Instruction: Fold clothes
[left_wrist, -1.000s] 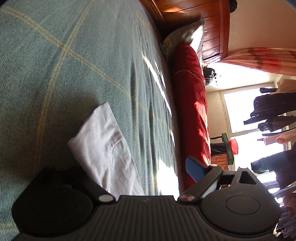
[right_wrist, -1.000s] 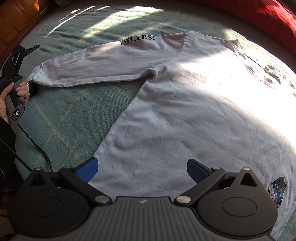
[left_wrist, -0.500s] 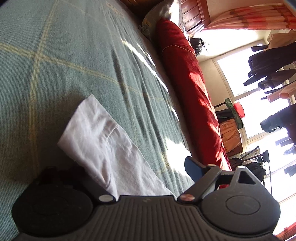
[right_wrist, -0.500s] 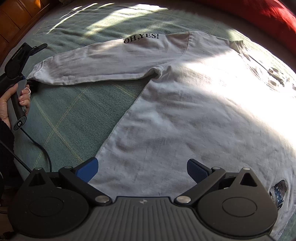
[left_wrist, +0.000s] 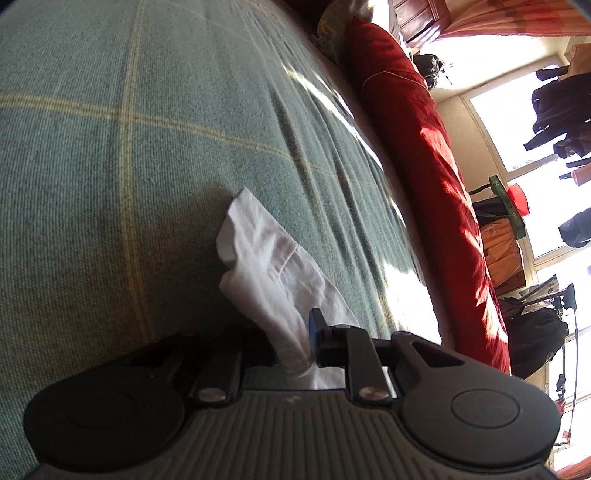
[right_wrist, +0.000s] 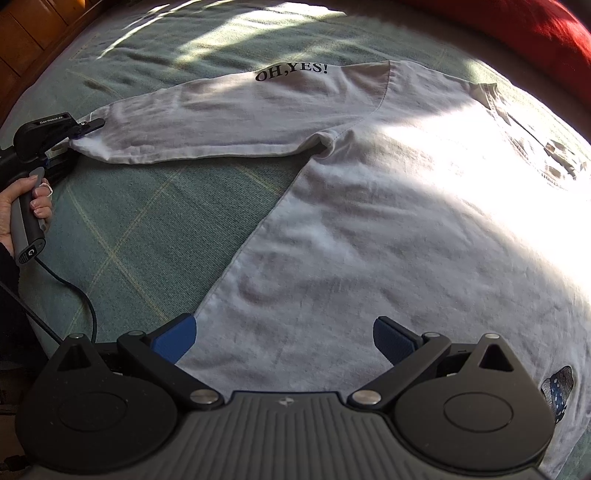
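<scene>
A white long-sleeved shirt (right_wrist: 388, 229) lies flat on the green checked bedspread (right_wrist: 140, 229), one sleeve with "OH,YES!" print stretched out to the left. My left gripper (left_wrist: 295, 347) is shut on the sleeve cuff (left_wrist: 266, 266), which bunches between its fingers; it also shows at the sleeve end in the right wrist view (right_wrist: 79, 129). My right gripper (right_wrist: 284, 338) is open and empty, low over the shirt's bottom hem near its left corner.
A red bolster (left_wrist: 424, 155) runs along the far side of the bed. A wooden headboard (right_wrist: 26, 40) is at the upper left. A window, hanging clothes and bags (left_wrist: 535, 332) are beyond the bed. The left gripper's cable (right_wrist: 74, 291) trails over the bedspread.
My left gripper has closed on the sleeve cuff, which is now bunched and lifted a little. My right gripper has stayed open over the hem.
</scene>
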